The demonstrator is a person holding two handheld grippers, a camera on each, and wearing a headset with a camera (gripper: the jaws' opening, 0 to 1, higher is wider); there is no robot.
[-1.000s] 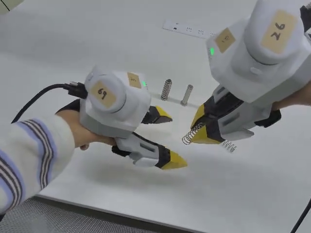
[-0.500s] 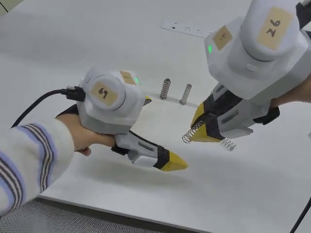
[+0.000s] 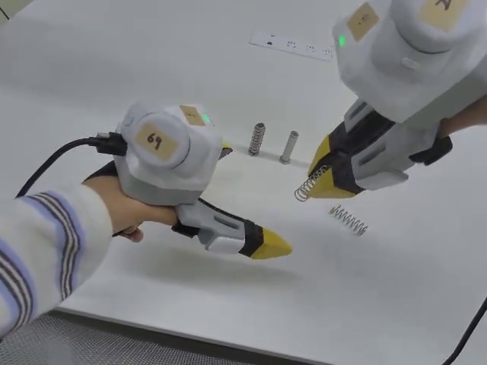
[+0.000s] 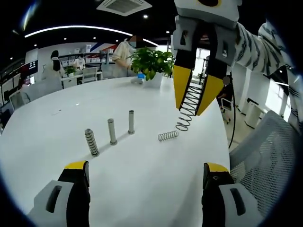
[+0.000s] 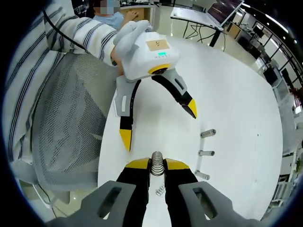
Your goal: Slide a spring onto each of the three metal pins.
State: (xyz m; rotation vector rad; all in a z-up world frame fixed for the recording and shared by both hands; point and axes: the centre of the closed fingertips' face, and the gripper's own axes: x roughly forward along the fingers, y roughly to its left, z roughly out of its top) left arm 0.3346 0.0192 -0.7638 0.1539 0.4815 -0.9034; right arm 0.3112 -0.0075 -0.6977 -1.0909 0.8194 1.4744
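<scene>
Head view: right gripper (image 3: 319,185) pinches a spring (image 3: 307,188) above the table (image 3: 152,61); left gripper (image 3: 249,198) gapes wide, empty. Left gripper view: one sprung pin (image 4: 91,142), two bare pins (image 4: 111,131), a loose spring (image 4: 168,135) beside them. Right gripper view: spring clamped end-on. Likely step two; next, line its bore over a bare pin.

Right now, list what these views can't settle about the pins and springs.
- Head view: third pin hidden behind the right gripper.
- Right gripper view: pins too small to tell which carries the fitted spring.
- Right gripper view: loose spring mostly hidden between that gripper's jaws.
- Head view: the jaws hide how much of the held spring is clamped.
</scene>
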